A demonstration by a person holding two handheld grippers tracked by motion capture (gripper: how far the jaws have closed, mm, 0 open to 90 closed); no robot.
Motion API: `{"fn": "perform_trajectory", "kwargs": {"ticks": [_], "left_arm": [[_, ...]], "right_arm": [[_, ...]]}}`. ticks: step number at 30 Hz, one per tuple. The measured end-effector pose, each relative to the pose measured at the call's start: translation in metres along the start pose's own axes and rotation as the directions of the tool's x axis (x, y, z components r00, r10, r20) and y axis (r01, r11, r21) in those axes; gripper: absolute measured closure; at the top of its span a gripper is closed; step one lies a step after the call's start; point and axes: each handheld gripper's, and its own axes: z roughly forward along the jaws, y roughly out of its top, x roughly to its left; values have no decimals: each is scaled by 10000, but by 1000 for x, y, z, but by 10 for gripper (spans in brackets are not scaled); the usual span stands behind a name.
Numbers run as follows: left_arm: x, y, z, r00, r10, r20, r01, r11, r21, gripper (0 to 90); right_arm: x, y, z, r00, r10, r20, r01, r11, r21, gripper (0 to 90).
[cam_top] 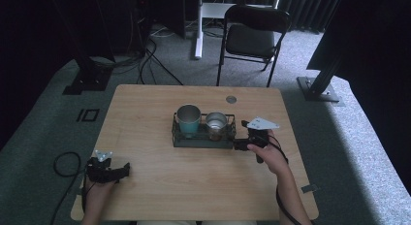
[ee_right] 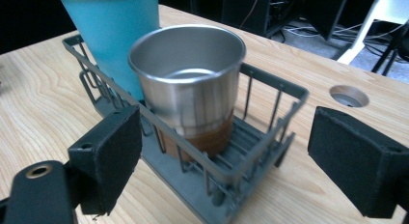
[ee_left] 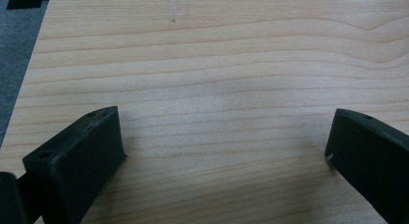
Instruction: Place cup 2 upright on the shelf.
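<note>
A dark wire rack [cam_top: 201, 141] [ee_right: 270, 132] stands in the middle of the wooden table [cam_top: 145, 133]. A teal cup [cam_top: 188, 119] [ee_right: 118, 28] stands upright in its left part, and a steel cup [cam_top: 216, 124] [ee_right: 193, 84] with a brown base stands in its right part. My right gripper [cam_top: 241, 145] [ee_right: 224, 166] hovers just off the rack's right end, open, its jaws spread wide with nothing between them. My left gripper [cam_top: 127, 169] [ee_left: 224, 151] rests near the table's front left corner, open over bare wood.
A round cable hole [cam_top: 231, 99] [ee_right: 348, 95] sits near the table's far edge. A black folding chair [cam_top: 252, 36] stands beyond the table. Black frame legs [cam_top: 87, 70] and cables lie on the grey carpet.
</note>
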Motion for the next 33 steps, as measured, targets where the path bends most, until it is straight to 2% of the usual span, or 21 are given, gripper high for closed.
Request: {"fn": "perform_trajectory", "kwargs": {"ticks": [9, 11, 22, 33], "left_arm": [[0, 0, 0, 10000, 0, 0, 0, 10000, -1, 4], [0, 0, 0, 10000, 10, -3, -10, 10000, 9, 4], [0, 0, 0, 10000, 9, -3, -9, 10000, 7, 4], [0, 0, 0, 10000, 10, -8, -10, 10000, 3, 4]], "right_arm": [[-4, -14, -13, 9997, 97, 232, -100, 9998, 154, 119], [-6, -23, -16, 9993, 200, 305, -209, 9994, 267, 119], [-8, -38, -22, 9982, 307, 514, -331, 9983, 482, 119], [-10, -61, -29, 9958, 521, 750, -588, 9942, 903, 119]]}}
